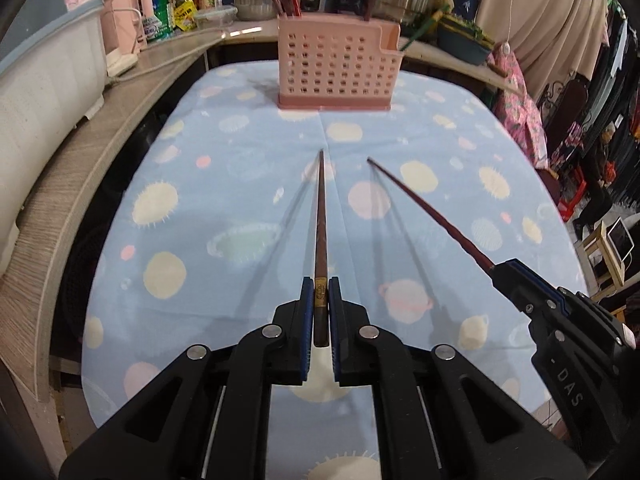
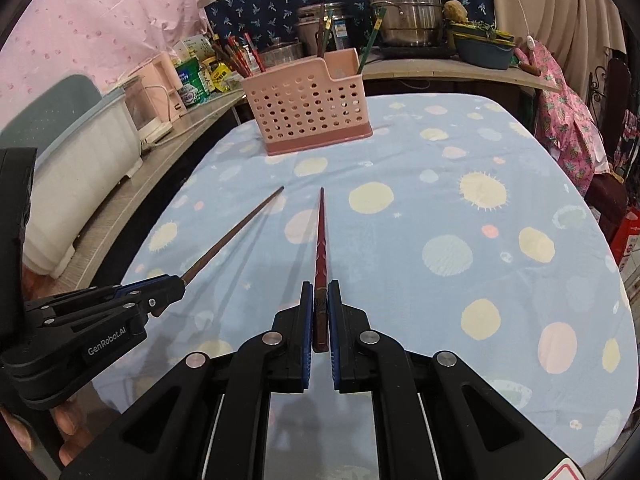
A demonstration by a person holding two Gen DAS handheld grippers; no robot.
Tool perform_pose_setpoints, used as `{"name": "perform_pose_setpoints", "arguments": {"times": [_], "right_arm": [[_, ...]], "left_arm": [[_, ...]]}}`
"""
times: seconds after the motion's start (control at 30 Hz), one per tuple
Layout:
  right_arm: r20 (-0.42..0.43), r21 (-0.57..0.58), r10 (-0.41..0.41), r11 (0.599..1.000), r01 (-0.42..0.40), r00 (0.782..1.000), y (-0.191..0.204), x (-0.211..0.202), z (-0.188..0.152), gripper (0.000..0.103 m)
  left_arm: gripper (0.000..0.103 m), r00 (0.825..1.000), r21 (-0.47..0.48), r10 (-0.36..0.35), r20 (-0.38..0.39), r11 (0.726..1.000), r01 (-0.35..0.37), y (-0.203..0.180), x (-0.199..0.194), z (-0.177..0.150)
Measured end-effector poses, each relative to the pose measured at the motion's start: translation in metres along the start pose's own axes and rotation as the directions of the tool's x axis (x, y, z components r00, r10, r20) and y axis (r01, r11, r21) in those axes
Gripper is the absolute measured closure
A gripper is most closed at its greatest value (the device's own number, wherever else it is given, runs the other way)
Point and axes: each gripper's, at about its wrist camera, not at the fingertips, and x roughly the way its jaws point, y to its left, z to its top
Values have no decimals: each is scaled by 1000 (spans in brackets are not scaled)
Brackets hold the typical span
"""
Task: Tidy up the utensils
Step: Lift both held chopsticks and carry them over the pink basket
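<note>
Two chopsticks up off the counter [image 1: 248, 184]: left gripper [image 1: 320, 292] fingers clamped on brown chopstick [image 1: 321, 216], right gripper [image 2: 320, 296] on red chopstick [image 2: 321, 240], both tips w/ pink utensil basket [image 1: 336, 68] ahead.

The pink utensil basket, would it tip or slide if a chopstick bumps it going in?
The pink utensil basket looks like light perforated plastic, so it probably slides easily on the tablecloth. Its wide darker base likely resists tipping, though the tall chopsticks already inside may make it slightly top-heavy.
</note>
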Motion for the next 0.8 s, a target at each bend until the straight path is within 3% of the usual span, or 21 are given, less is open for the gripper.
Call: {"name": "perform_pose_setpoints", "arguments": {"times": [0.43,0.8], "right_arm": [[169,-9,22,1000,-21,985,4,-23,88,96],[220,-6,41,999,-41,975,9,-9,142,96]], "left_arm": [[96,986,-50,-8,166,999,17,27,-44,76],[96,978,-76,-13,208,997,30,34,-42,141]]}}
